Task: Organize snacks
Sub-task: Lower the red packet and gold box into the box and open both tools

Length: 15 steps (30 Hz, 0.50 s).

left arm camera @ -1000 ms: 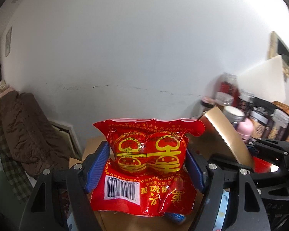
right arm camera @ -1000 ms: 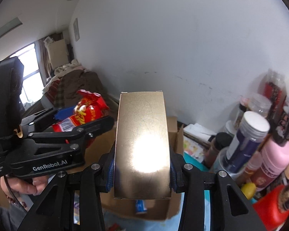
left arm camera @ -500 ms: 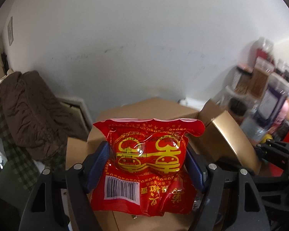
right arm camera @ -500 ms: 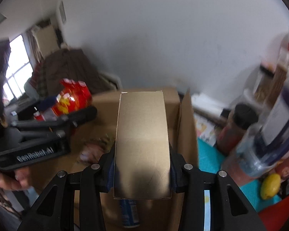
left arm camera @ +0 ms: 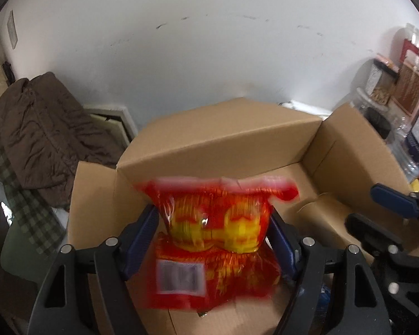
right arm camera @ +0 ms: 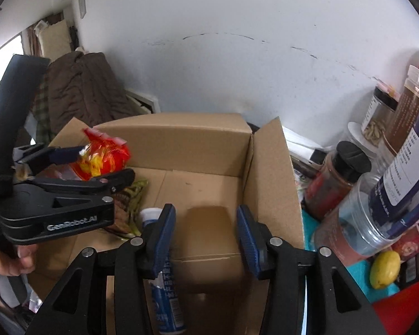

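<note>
Snack bag, red w/ yellow print and a barcode patch, blurred so text can't be read, sits clamped between the left gripper pads over the open cardboard box. Right gripper jaws apart, just been opening, nothing pinched; gold carton lies below them on the box floor. Blue tube w/ white cap beside it. "GenRobot.AI" reads on the left tool body. Jars stand right of the box; lemon near.
</note>
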Each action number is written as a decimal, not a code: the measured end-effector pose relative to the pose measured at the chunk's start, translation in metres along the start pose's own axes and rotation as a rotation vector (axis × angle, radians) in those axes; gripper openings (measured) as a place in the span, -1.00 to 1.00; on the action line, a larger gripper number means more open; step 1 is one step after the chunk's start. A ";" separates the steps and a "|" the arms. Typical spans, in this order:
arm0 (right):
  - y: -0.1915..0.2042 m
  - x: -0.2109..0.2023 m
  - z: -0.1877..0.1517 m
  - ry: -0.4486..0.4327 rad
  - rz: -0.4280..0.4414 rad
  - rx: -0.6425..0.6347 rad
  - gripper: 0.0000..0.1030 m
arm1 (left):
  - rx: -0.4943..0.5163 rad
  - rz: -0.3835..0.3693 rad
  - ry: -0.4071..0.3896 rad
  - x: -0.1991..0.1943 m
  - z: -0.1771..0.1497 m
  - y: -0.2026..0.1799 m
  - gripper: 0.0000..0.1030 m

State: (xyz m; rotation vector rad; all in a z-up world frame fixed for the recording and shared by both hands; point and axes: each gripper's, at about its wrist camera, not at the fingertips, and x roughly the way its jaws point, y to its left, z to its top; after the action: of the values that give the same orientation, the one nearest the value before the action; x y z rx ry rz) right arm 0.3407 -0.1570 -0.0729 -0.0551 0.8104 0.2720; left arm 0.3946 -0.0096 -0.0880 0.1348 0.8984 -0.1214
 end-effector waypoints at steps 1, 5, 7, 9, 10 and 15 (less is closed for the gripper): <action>0.000 0.000 0.000 0.002 -0.002 -0.002 -0.11 | -0.004 0.005 -0.001 0.000 -0.001 0.002 0.49; 0.003 -0.002 -0.002 0.005 -0.005 -0.005 -0.11 | -0.009 0.034 0.000 0.000 -0.001 0.004 0.49; 0.003 -0.004 -0.002 0.003 -0.006 -0.004 -0.11 | -0.022 0.034 0.008 -0.001 0.000 0.006 0.49; 0.003 -0.007 -0.001 0.001 -0.009 -0.004 -0.11 | -0.027 0.026 0.013 -0.002 0.000 0.007 0.49; 0.002 -0.008 -0.001 -0.001 -0.006 -0.002 -0.11 | -0.027 0.027 0.012 -0.004 0.000 0.007 0.49; 0.001 -0.020 0.000 0.000 -0.002 0.011 -0.11 | -0.023 -0.003 -0.018 -0.020 0.000 0.004 0.49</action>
State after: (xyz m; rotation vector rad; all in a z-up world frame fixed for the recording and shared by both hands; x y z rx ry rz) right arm 0.3274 -0.1608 -0.0583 -0.0459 0.8115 0.2660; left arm 0.3829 -0.0051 -0.0718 0.1106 0.8822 -0.1152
